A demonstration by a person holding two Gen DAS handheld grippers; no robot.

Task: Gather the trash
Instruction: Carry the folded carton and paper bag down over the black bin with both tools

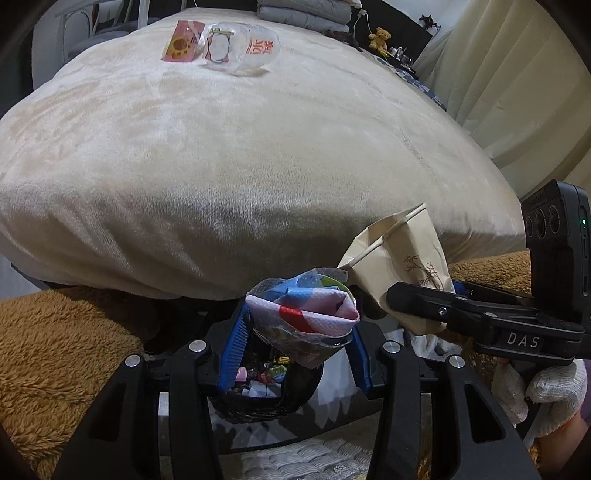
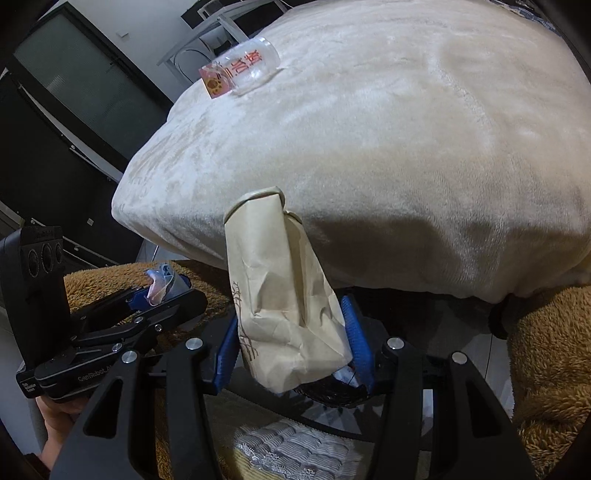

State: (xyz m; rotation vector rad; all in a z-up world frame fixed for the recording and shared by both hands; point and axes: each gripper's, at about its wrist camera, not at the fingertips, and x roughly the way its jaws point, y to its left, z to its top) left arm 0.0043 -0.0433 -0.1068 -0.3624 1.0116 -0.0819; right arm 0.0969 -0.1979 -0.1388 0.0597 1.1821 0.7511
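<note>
My left gripper [image 1: 295,325] is shut on a crumpled colourful wrapper [image 1: 306,310], pink, blue and red, held just above a black bin [image 1: 258,398] that has several bits of trash in it. My right gripper [image 2: 291,332] is shut on a creased brown paper bag [image 2: 280,295] with a plant drawing, over the same bin's rim [image 2: 332,395]. Each view shows the other gripper beside it: the right gripper [image 1: 391,295] with the paper bag [image 1: 402,251], and the left gripper [image 2: 162,291] with the wrapper [image 2: 162,284]. A clear plastic cup [image 1: 240,48] and a pink card [image 1: 183,40] lie on the far side of the bed.
A cream plush blanket [image 1: 240,166] covers the bed ahead. A brown fuzzy cover [image 1: 55,350] lies along the near edge. Folded grey bedding [image 1: 303,14] and a small teddy bear [image 1: 380,37] sit at the far end. A gloved hand [image 1: 546,391] holds the right gripper.
</note>
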